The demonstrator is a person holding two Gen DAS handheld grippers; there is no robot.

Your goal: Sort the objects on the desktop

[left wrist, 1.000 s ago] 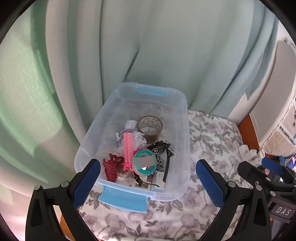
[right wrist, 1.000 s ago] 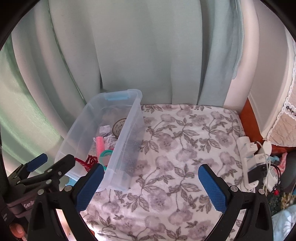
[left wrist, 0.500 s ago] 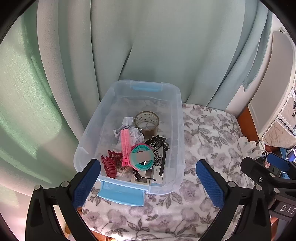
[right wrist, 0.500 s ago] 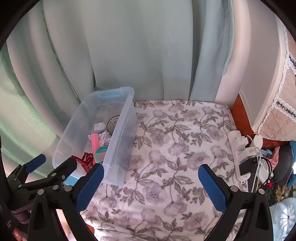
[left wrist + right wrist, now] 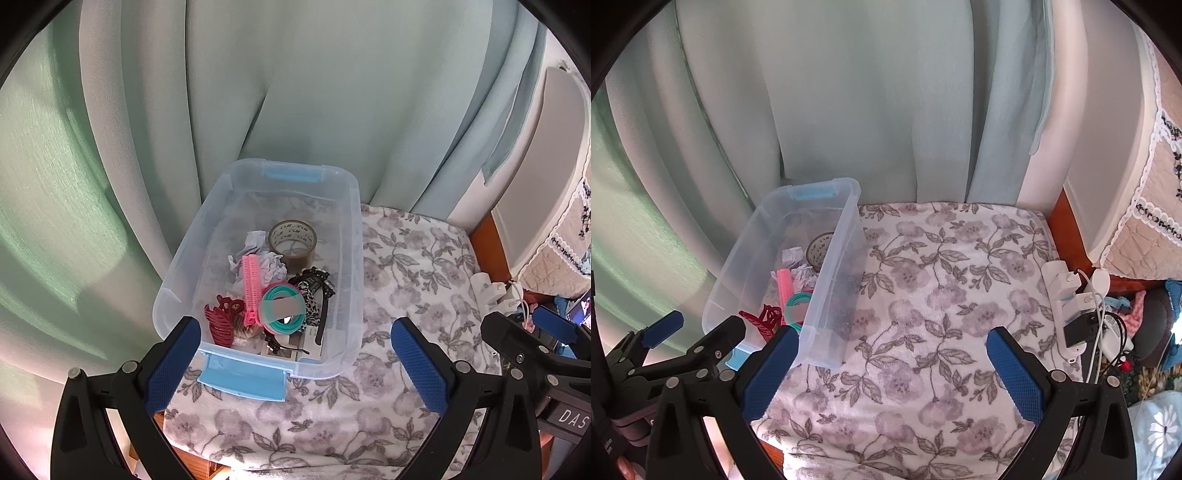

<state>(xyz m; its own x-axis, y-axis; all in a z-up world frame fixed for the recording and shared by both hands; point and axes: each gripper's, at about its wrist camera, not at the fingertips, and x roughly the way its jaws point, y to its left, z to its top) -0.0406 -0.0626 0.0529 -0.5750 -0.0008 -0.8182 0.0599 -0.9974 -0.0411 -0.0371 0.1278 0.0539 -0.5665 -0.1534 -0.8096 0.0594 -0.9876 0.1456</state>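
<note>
A clear plastic bin point(image 5: 345, 258) on the left of a floral cloth point(image 5: 945, 295) holds the sorted clutter: a tape roll point(image 5: 292, 242), crumpled paper point(image 5: 271, 264), a pink comb point(image 5: 251, 288), a teal ring point(image 5: 282, 306) and a red claw clip point(image 5: 221, 323). The left gripper point(image 5: 295, 365) and right gripper point(image 5: 892, 373) hover above, jaws apart and empty. With nothing loose visible on the cloth, the sorting looks finished; the next move is likely withdrawal
</note>
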